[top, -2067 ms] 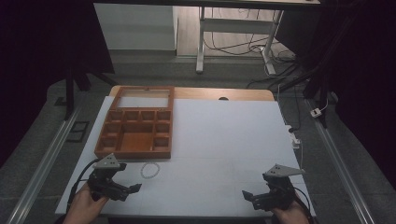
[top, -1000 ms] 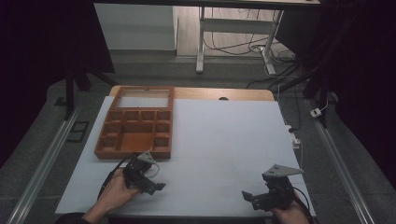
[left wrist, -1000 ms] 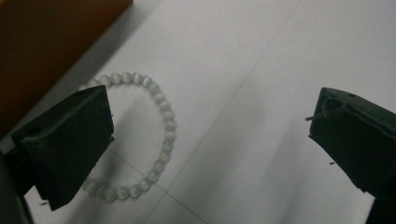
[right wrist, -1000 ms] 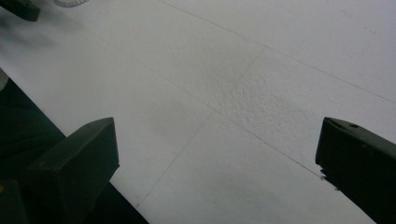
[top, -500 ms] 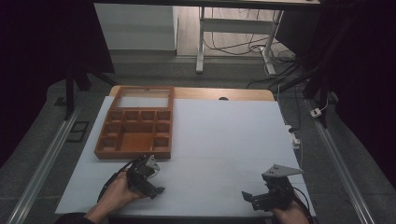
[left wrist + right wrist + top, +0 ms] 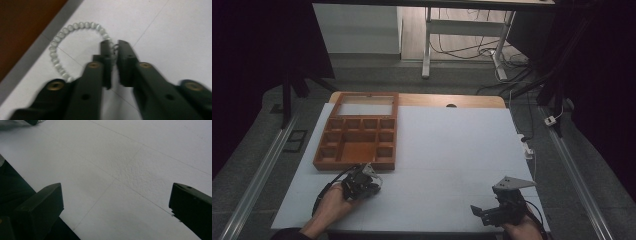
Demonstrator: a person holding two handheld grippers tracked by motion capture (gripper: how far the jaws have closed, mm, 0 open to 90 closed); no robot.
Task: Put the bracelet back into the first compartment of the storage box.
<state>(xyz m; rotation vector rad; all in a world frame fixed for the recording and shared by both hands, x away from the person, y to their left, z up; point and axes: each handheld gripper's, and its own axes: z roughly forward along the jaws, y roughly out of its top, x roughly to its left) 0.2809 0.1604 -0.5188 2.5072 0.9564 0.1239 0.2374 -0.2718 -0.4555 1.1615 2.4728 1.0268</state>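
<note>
I am holding the right gripper [image 6: 484, 214] parked low at my near right corner of the worktop [image 6: 452, 150], its fingers [image 6: 41, 205] standing wide apart over bare white surface with nothing between them. It is well apart from the work, and I judge it best left resting there so its cable stays clear.

The step in hand belongs to the left gripper [image 6: 373, 186]. In the left gripper view its fingers [image 6: 106, 58] have just been closing, and they are now pinching the bead bracelet [image 6: 75, 43] at the near right part of its loop, where a small metal link sits. The rest of the pale beads are lying flat on the worktop, curving away toward the tray's edge.

To do this well, I am thinking the grip is a thin one: only a bead or two and that link are caught near the fingertips. I should be lifting slowly and straight up, watching that the loop hangs free rather than slipping out or snagging.

Just beyond the bracelet, the brown compartment tray [image 6: 357, 135] is sitting at the left of the worktop. I am judging a short carry forward, clearing its near wall before lowering the beads into a cell.
</note>
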